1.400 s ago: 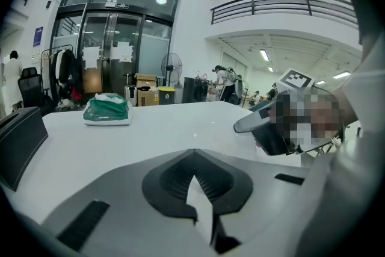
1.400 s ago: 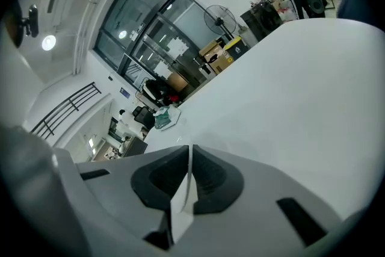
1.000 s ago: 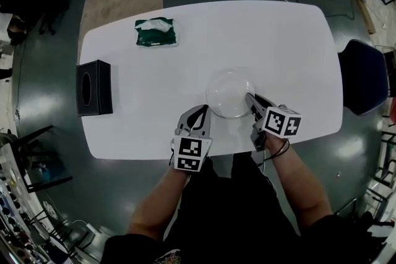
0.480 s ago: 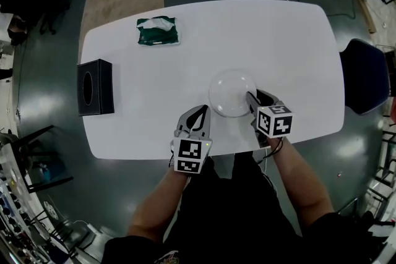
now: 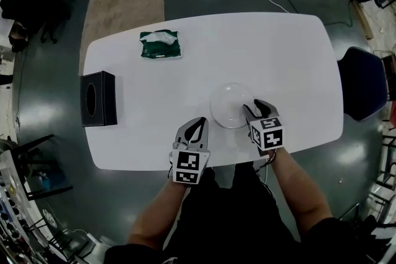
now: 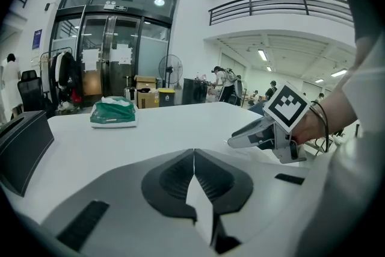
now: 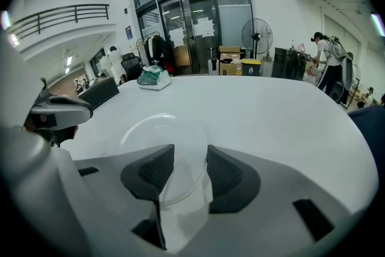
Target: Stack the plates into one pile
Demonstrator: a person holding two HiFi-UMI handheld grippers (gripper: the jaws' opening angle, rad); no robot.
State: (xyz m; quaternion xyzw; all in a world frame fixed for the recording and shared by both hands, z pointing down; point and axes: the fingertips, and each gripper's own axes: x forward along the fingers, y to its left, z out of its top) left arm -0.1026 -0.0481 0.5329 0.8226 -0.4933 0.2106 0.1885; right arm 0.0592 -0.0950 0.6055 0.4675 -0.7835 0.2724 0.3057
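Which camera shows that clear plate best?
The head view: the clear plate shows its round outline from above. The right gripper view shows it close but partly covered; the left gripper view hardly at all.

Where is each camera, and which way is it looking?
Head view: on the person's head, looking steeply down at the white table; shows both forearms, left gripper and right gripper.
Left gripper view: on the left gripper, facing across the table; shows its shut jaws and the right gripper.
Right gripper view: on the right gripper, facing the clear plate; its jaws have just been opening, plate's edge between them.
Both gripper views share the green pack.
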